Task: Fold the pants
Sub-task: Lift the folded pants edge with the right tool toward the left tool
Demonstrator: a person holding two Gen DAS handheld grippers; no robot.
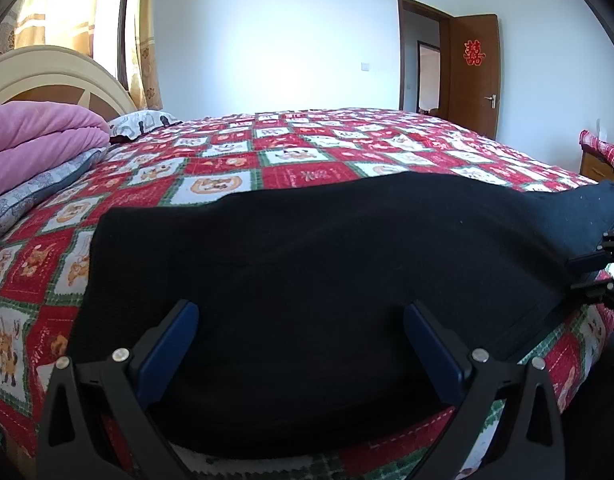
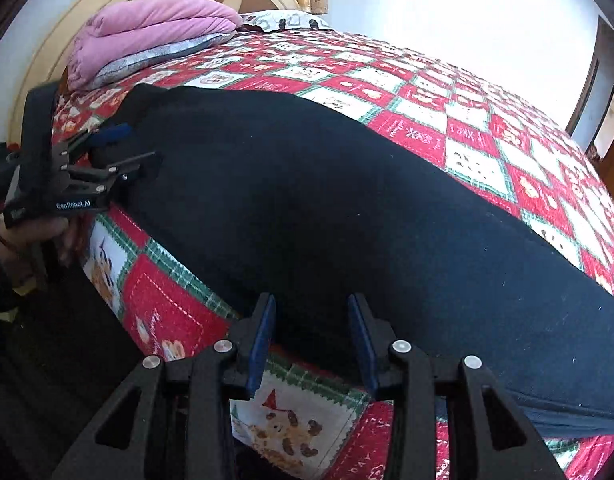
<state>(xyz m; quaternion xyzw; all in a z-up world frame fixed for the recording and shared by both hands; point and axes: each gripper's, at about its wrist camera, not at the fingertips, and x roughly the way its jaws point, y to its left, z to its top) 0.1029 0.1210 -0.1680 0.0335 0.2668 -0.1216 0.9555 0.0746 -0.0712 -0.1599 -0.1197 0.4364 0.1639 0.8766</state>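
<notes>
A pink blanket (image 1: 39, 136) sits folded by the headboard (image 1: 55, 76) at far left. The left tool (image 1: 301, 320) hovers spread wide over the near edge of the black pants (image 1: 307, 248), gripping nothing. The pants lie flat across the patchwork bed (image 1: 299, 152). At right, the right tool (image 2: 311, 312) stands partly open, empty, at the pants' near edge.
</notes>
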